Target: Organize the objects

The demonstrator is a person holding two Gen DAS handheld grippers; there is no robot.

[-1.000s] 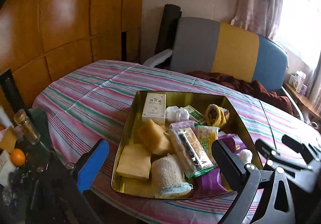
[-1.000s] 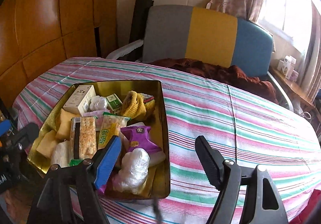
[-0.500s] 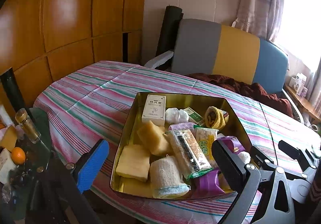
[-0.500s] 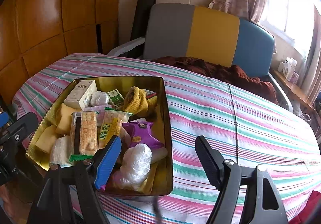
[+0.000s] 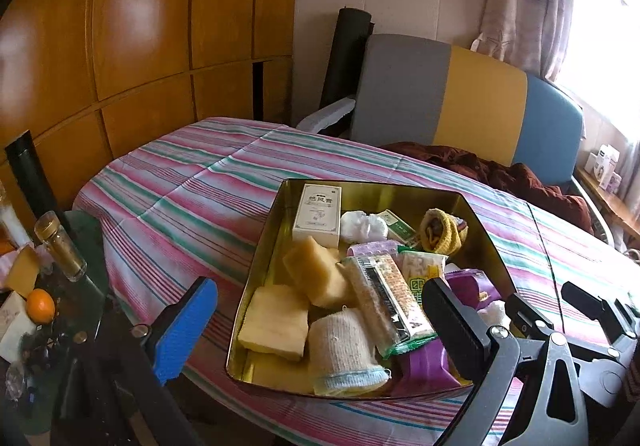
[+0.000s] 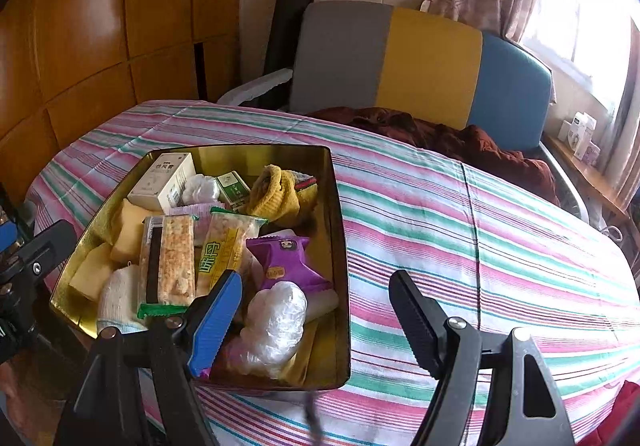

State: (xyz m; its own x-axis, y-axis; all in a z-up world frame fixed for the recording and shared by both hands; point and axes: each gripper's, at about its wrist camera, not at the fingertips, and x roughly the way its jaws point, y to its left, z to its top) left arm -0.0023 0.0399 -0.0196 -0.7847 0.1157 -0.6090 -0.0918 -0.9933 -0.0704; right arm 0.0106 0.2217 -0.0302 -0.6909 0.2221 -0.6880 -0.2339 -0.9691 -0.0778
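- Landmark: gold tin [image 6: 340,246], sitting on the striped desk [image 6: 460,238] toward its near-left part. All the task's things lie inside it, none out on the cloth.
- Right gripper [image 6: 316,310] hovers over the tin's near-right corner, jaws wide apart and gripping nothing. Blue pad is above the tin's contents, black pad is outside the right wall.
- Left gripper [image 5: 320,330] hangs at the tin's near-left side, jaws also spread wide, empty, straddling the near-left corner.
- Nearest in the tin: crinkled clear plastic bundle [image 6: 276,322] at the near-right, rolled white sock [image 5: 340,350] at the near edge.
- Just behind: purple packet [image 6: 288,262], cracker bar [image 6: 170,258], yellow-green snack pack [image 6: 224,246], yellow sponge blocks [image 5: 276,322] on the left side.
- Far end: white box [image 5: 318,214] in the far-left corner, small green packet [image 6: 234,186], yellow knit item [image 6: 280,190] at the far-right.
- Judgement: sorting not started, first pick pending. The plastic bundle is closest to the right jaws and looks the easy start.
- Tip: bring both pads inside the right wall before closing, else the black pad may catch the rim.
- Tip: bundle is soft and slippery, so pinch its bulk, not a loose fold.
- Risk: items overlap. Lifting one may drag the purple packet along.
- Bare cloth right of the tin looks a good drop zone.
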